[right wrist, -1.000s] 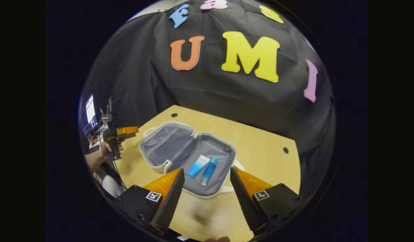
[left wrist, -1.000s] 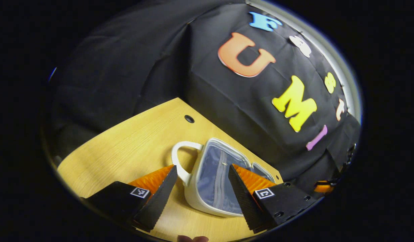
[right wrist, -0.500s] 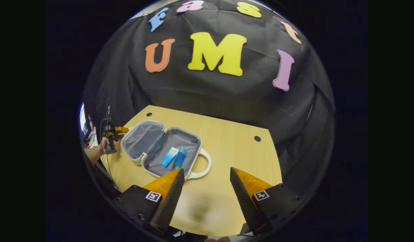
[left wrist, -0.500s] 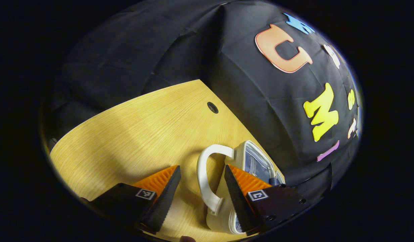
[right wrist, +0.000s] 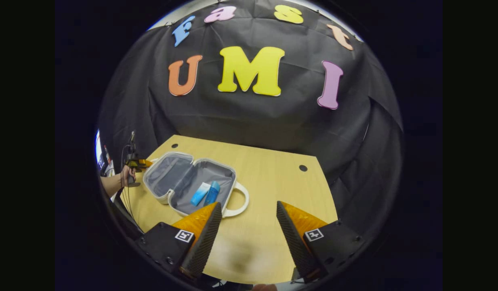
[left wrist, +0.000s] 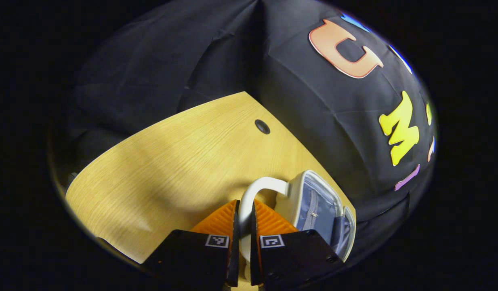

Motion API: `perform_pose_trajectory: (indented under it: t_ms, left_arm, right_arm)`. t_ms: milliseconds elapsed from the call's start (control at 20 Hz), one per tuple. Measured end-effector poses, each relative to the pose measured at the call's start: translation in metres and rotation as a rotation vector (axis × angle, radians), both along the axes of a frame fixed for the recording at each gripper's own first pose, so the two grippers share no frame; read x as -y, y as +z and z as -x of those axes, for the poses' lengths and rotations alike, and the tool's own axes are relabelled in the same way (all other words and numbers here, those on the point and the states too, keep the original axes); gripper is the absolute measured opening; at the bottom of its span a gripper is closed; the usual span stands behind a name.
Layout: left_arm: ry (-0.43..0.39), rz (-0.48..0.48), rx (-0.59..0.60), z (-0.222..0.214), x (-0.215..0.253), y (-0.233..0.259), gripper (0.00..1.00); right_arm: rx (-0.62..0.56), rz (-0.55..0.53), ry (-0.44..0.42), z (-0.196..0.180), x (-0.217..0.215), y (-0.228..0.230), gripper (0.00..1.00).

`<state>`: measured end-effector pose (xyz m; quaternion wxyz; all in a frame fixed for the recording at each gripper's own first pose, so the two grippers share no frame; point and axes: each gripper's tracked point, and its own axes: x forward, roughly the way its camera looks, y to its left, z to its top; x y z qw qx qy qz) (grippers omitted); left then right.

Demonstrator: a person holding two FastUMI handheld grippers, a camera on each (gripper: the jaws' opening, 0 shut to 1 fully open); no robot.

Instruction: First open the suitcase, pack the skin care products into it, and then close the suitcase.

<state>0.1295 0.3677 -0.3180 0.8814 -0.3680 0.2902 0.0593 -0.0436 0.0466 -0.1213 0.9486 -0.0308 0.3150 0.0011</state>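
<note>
The white suitcase (right wrist: 180,173) lies open and flat on the wooden table (right wrist: 273,182), grey lining up. Two blue skin care products, a tube (right wrist: 199,194) and a bottle (right wrist: 212,193), lie side by side in its nearer half. My left gripper (left wrist: 243,220) is shut on the white handle (left wrist: 257,186) of the other half (left wrist: 313,204); in the right gripper view the left gripper (right wrist: 139,163) sits at the case's far left edge, held by a hand (right wrist: 125,176). My right gripper (right wrist: 249,230) stands open above bare table, right of the case, holding nothing.
The nearer half's handle (right wrist: 238,200) sticks out toward the right gripper. Cable holes (right wrist: 303,167) (left wrist: 262,126) dot the tabletop. Black cloth walls close in behind the table. Bare wood (left wrist: 164,169) spreads left of the case.
The left gripper has moved onto the suitcase handle and shut on it. The right gripper has drawn back and to the right of the case, still open.
</note>
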Motion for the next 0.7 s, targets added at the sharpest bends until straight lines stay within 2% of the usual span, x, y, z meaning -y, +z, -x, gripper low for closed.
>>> perform_pose_trajectory:
  t_ms: [100, 300, 500, 700]
  left_arm:
    - [-0.004, -0.054, 0.042, -0.003, 0.004, 0.033, 0.10]
    - [-0.047, -0.199, 0.191, -0.015, 0.038, 0.138, 0.07]
    - [-0.163, -0.311, 0.311, -0.013, 0.132, 0.233, 0.07]
    - [-0.263, -0.322, 0.389, 0.003, 0.238, 0.273, 0.07]
  right_arm:
    - [0.031, -0.015, -0.023, -0.001, 0.008, 0.006, 0.81]
    - [0.098, -0.074, -0.073, 0.004, 0.029, 0.019, 0.81]
    - [0.157, -0.097, -0.113, -0.004, 0.049, 0.028, 0.80]
    - [0.199, -0.119, -0.169, 0.003, 0.084, 0.031, 0.81]
